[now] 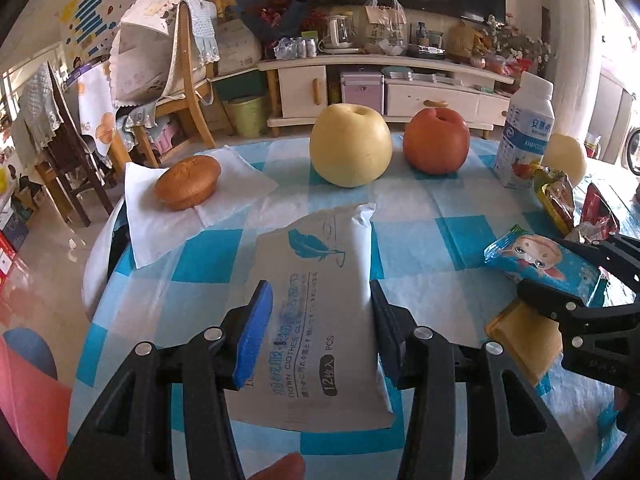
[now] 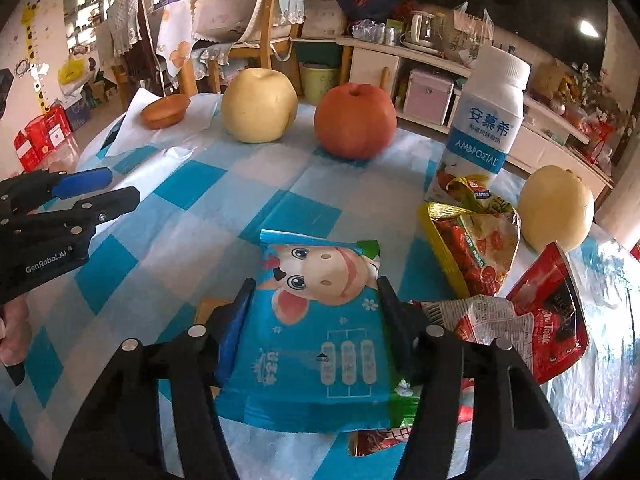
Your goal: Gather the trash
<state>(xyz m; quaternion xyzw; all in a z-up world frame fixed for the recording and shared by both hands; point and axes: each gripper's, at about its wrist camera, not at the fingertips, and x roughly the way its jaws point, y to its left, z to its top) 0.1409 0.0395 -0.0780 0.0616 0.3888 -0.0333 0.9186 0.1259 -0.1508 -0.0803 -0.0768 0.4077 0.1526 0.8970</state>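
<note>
Blue-and-white checked cloth (image 1: 420,216) covers the table, whose left edge falls away to bare floor. Nearest, the left gripper (image 1: 320,312) has its fingers closed against both sides of a white wet-wipe packet with a blue feather print (image 1: 320,300). Just right of it, the right gripper (image 2: 314,308) pinches a blue cartoon-cow snack wrapper (image 2: 320,320). Crumpled red wrappers (image 2: 480,256) crowd the right. Open cloth lies beyond, then a yellow pear (image 1: 350,146), a red apple (image 1: 436,140) and a white yoghurt bottle (image 2: 484,128) line the far edge.
</note>
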